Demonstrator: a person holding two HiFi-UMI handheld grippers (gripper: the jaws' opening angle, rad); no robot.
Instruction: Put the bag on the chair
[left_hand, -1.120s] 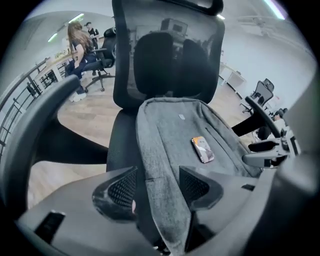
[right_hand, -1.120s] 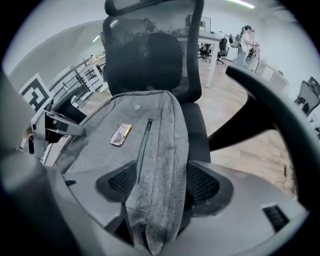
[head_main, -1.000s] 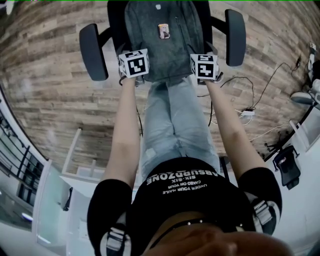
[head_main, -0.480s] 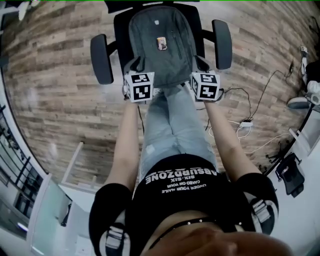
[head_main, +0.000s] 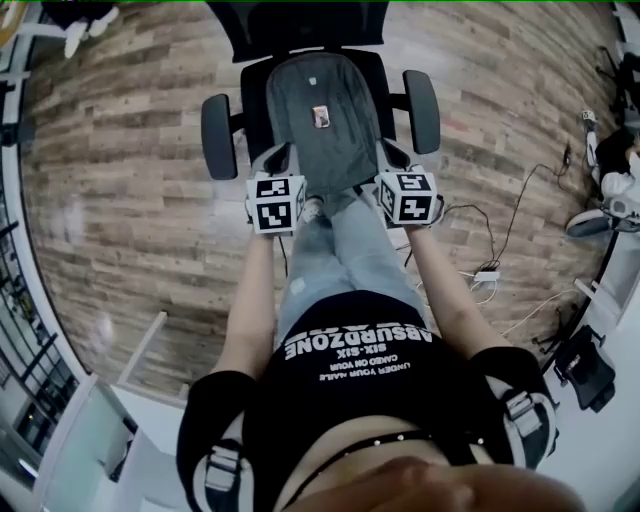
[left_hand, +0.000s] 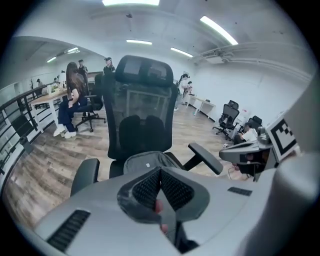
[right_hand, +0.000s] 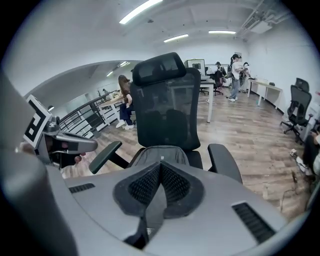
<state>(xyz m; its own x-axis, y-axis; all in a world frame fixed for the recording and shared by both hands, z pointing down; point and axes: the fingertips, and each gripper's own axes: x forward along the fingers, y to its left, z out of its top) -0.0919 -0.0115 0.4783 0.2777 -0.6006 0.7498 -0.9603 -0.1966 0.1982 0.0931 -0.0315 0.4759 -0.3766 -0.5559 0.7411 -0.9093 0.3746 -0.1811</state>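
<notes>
A grey backpack (head_main: 320, 120) lies flat on the seat of a black office chair (head_main: 218, 135), its top against the backrest. Both grippers hover at the seat's front edge, just short of the bag. My left gripper (head_main: 277, 157) is shut with nothing between its pads, and my right gripper (head_main: 391, 153) is shut and empty too. In the left gripper view, the bag (left_hand: 147, 161) shows past the closed left gripper (left_hand: 160, 172), with the chair (left_hand: 142, 110) behind. In the right gripper view, the bag (right_hand: 161, 154) lies beyond the closed right gripper (right_hand: 160, 167).
Wood floor surrounds the chair. White cables and a power strip (head_main: 488, 275) lie on the floor at the right. A white desk (head_main: 90, 440) stands at the lower left. People sit at desks (left_hand: 72, 102) and other office chairs (left_hand: 227, 117) stand in the background.
Both grippers have drawn back from the bag's near end toward the person. The chair with the bag now sits farther away in the head view. The bag stays on the seat.
</notes>
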